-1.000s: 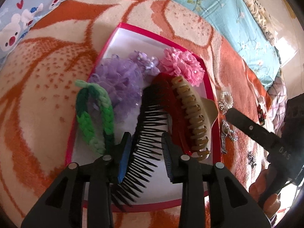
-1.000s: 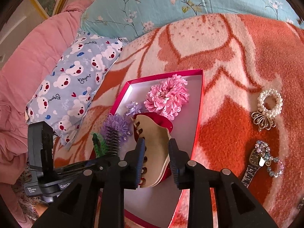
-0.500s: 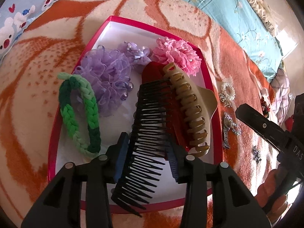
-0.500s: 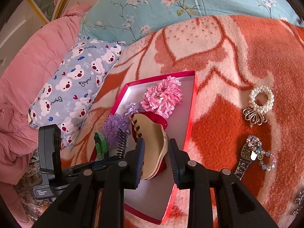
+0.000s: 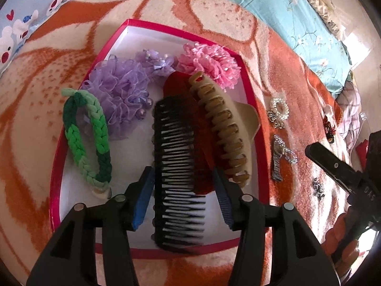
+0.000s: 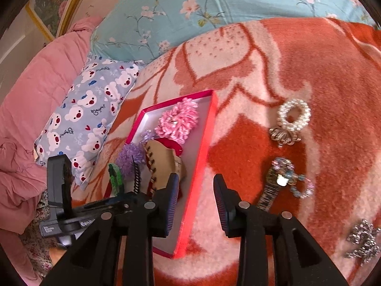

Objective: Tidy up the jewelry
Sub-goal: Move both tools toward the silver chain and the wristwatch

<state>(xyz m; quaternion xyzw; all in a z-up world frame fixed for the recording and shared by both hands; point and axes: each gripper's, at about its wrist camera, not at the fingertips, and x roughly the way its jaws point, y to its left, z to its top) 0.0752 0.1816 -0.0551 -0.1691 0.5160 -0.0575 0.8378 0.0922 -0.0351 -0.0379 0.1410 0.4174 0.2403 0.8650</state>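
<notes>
In our red box [image 5: 252, 100] lie a black comb [image 5: 177, 176], beige claw clip [image 5: 226, 133], green braid [image 5: 87, 138] and ruffled scrunchies. Our left gripper [image 5: 183, 200] jaws are opening around the comb. Our right gripper [image 6: 195, 202] jaws are opening, straddling the box's wall.

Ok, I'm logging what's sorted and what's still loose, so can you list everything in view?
box: one, pink-red rim, white inside, on blanket
comb: one, black, in box, between the left pads
beige claw clip: one, in box, right of comb
red clip: one, under the beige one
purple scrunchies: two, box's far left
pink scrunchie: one, box's far right
green braid band: one, box's left edge
pearl ring piece: one, silver-white, on blanket
watch: one, silver, on blanket, beaded bracelet beside it
silver brooch: one, blanket's right
blanket: one, orange and cream
pillows: bear-print, floral blue
left gripper: opening, comb released
right gripper: opening, empty, over box edge
</notes>
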